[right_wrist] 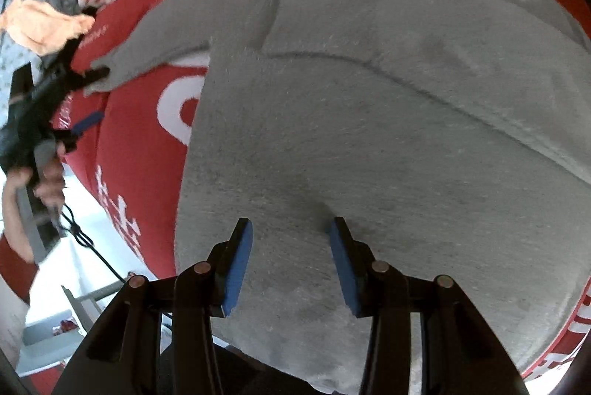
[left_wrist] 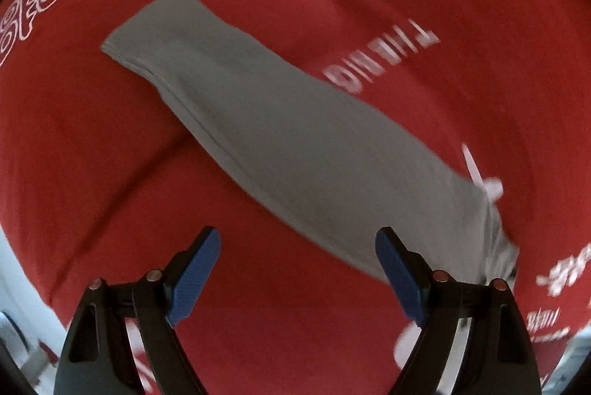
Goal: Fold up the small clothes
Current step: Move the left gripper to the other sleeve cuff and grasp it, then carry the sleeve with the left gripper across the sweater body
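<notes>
A small grey sweater (right_wrist: 369,136) lies spread on a red tablecloth (right_wrist: 129,144) with white print. A folded edge crosses its body. My right gripper (right_wrist: 290,225) hovers over the lower body with its blue pads (right_wrist: 236,269) partly apart and nothing pinched. One sleeve (right_wrist: 166,26) stretches out to the left. In the left wrist view that sleeve (left_wrist: 277,129) runs diagonally, with its cuff at the upper left. My left gripper (left_wrist: 297,240) stands wide open over red cloth (left_wrist: 92,155), beside the sleeve. In the right wrist view the left gripper (right_wrist: 94,96), held by a hand (right_wrist: 48,181), has one finger at the cuff.
An orange cloth (right_wrist: 44,26) lies in a pile of other clothes at the far left of the table. The table's edge curves along the lower left, with white floor (right_wrist: 92,240) and a grey frame (right_wrist: 81,299) beyond it. A black cable (right_wrist: 92,247) hangs from the left gripper.
</notes>
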### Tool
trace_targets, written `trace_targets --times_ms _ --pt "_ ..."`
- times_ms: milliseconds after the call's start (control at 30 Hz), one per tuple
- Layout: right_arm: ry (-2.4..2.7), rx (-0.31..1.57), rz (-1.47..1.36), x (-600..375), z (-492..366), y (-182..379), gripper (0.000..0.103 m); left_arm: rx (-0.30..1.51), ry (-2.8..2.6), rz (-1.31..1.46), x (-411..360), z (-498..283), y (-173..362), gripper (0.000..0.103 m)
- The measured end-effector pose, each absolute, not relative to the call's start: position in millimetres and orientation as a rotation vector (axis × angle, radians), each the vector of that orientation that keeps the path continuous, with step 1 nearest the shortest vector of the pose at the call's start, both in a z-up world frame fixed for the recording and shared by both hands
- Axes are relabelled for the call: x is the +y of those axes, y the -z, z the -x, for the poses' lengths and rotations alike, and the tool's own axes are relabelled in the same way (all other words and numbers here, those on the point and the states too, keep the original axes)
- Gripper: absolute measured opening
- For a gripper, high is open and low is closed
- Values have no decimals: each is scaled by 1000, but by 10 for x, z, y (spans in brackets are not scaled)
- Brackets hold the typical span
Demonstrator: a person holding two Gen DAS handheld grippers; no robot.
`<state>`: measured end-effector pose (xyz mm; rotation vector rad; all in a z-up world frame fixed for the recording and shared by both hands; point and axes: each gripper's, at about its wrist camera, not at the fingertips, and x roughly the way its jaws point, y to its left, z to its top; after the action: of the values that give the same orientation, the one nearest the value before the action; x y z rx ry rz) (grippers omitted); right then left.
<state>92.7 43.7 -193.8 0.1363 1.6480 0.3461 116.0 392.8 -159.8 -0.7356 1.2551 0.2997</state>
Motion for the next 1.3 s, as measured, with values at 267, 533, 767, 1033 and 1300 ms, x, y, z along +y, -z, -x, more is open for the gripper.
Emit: trace_targets --times_ms 267,533,767,1033,1300 --pt "-345 1651 -139 485 -949 1954 52 1214 -272 747 4253 -1382 1848 87" --pt "-331 1663 -150 497 -998 1992 55 1151 -261 872 4309 -1549 1923 87" --pt "-326 1669 -144 521 -1018 1992 56 1137 -360 703 4160 -1611 1741 25" --pt "-329 1646 -176 400 -1101 1900 56 1044 -231 501 3701 -1722 1128 10" --pt "-315 1554 -290 98 -1231 1679 56 953 31 434 2710 -1851 507 10"
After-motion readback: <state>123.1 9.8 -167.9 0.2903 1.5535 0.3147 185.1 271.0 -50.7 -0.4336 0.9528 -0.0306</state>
